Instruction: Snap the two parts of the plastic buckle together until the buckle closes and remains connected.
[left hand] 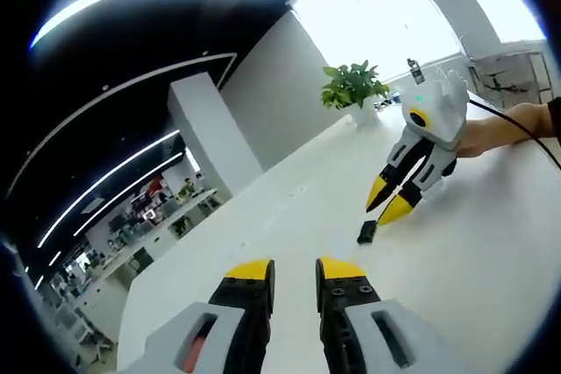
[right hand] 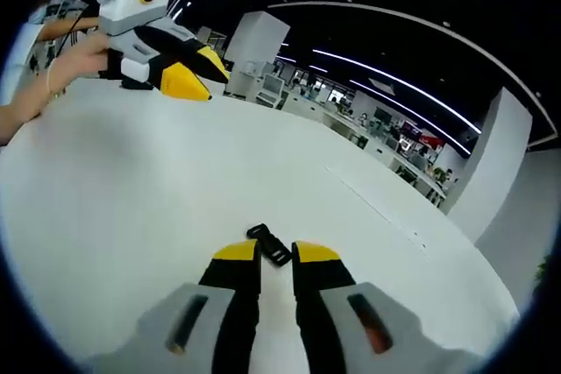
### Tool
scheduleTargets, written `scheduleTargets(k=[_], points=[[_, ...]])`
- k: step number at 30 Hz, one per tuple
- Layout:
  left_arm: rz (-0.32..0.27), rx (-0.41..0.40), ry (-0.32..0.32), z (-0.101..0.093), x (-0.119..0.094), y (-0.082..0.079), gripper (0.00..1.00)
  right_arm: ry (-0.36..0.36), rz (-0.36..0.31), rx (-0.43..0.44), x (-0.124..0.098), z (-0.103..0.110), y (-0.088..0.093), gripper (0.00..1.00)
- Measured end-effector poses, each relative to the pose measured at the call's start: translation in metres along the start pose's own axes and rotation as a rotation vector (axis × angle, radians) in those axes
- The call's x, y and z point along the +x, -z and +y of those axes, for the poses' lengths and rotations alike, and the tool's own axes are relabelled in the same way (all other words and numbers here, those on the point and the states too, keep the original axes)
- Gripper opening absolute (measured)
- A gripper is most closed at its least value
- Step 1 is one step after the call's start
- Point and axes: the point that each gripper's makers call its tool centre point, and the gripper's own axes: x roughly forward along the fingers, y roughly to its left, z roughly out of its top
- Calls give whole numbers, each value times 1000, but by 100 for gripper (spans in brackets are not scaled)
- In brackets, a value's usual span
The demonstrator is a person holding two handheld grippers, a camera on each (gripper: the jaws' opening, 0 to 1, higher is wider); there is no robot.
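On a white table (right hand: 105, 216), a black plastic buckle (right hand: 268, 244) lies just ahead of the right gripper (right hand: 273, 253), whose jaws stand slightly apart around nothing, while the left gripper (left hand: 294, 271) hovers well off, jaws likewise parted and empty. Judged from this, the pickup is only starting (whether the halves are already mated cannot be told). The buckle's long axis runs diagonally across the right gripper view, so the jaws must straddle one end.
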Motion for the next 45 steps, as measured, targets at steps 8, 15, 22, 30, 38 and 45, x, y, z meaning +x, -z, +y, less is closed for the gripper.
scheduleTargets(k=[8, 15, 22, 30, 38, 45], points=[[28, -12, -21, 3, 1, 5, 18, 22, -42, 44, -19, -5, -16, 14], [51, -64, -47, 7, 2, 10, 18, 38, -54, 38, -31, -9, -24, 14], [61, -87, -91, 14, -1, 11, 18, 31, -69, 99, -36, -13, -27, 14], [85, -124, -131, 19, 1, 17, 18, 46, -74, 89, -49, -16, -35, 14], [94, -132, -172, 22, 1, 19, 18, 53, -103, 102, -60, -18, -45, 14], [57, -137, -193, 22, -1, 9, 18, 76, -101, 94, -68, -24, -50, 14]])
